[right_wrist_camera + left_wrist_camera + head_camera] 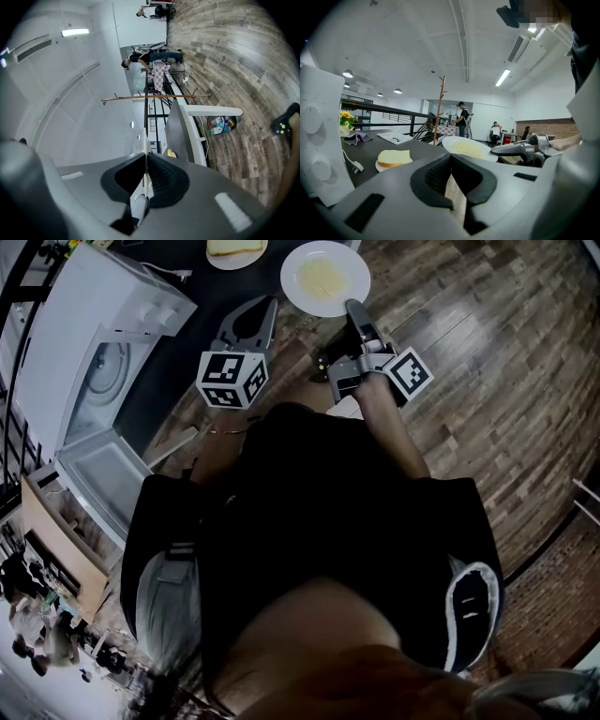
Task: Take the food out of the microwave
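Note:
A white plate [323,277] carrying pale yellow food hangs over the edge of the dark table [178,352]. My right gripper [354,307] is shut on its near rim. In the right gripper view the rim [146,140] runs as a thin white line between the closed jaws [146,157]. My left gripper [268,304] is shut and empty, just left of the plate. From the left gripper [451,157] view the plate [468,147] lies ahead to the right, with the right gripper [520,149] at its edge. The white microwave [103,343] stands at the left with its door [98,479] swung open.
A small plate with a slice of bread [236,247] [393,158] rests on the table beyond the grippers. A power plug [355,165] lies beside the microwave [316,140]. Wooden floor [487,362] spreads to the right. People stand and sit far across the room.

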`<state>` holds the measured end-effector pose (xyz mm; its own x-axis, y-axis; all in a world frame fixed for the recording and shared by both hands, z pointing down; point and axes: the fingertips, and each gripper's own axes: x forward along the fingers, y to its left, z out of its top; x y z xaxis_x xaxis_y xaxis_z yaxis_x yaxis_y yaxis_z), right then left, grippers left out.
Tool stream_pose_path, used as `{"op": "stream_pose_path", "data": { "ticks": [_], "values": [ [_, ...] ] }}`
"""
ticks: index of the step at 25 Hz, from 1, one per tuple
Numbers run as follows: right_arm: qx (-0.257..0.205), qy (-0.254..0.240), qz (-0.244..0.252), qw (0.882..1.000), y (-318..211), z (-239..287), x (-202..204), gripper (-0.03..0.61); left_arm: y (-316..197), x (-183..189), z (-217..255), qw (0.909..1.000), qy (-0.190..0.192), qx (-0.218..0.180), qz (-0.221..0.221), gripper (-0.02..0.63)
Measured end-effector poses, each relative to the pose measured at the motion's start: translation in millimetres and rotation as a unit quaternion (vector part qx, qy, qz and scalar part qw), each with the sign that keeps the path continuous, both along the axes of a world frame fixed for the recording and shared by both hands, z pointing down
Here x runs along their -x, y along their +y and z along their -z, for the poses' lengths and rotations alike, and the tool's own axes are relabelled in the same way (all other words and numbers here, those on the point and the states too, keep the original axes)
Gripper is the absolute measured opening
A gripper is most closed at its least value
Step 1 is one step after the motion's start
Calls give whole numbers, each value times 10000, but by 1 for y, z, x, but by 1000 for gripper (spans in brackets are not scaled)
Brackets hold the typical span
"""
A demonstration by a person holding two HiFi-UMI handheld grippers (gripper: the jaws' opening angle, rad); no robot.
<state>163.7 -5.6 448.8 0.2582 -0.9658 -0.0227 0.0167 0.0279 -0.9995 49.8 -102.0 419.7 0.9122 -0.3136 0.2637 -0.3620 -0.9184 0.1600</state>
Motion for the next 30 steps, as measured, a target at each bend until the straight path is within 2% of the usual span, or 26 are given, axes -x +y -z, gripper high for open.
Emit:
{"op": "stream_pose_path", "data": {
  "ticks": [15,30],
  "values": [
    [47,-128,162,9998,-20,-11,-31,14,-21,-31,-8,9998,-27,67,176,8],
    [21,-138,-421,9990,-8,-10,-106,14,-19,-131,-4,9981,-13,53,-615,7]
  ]
}}
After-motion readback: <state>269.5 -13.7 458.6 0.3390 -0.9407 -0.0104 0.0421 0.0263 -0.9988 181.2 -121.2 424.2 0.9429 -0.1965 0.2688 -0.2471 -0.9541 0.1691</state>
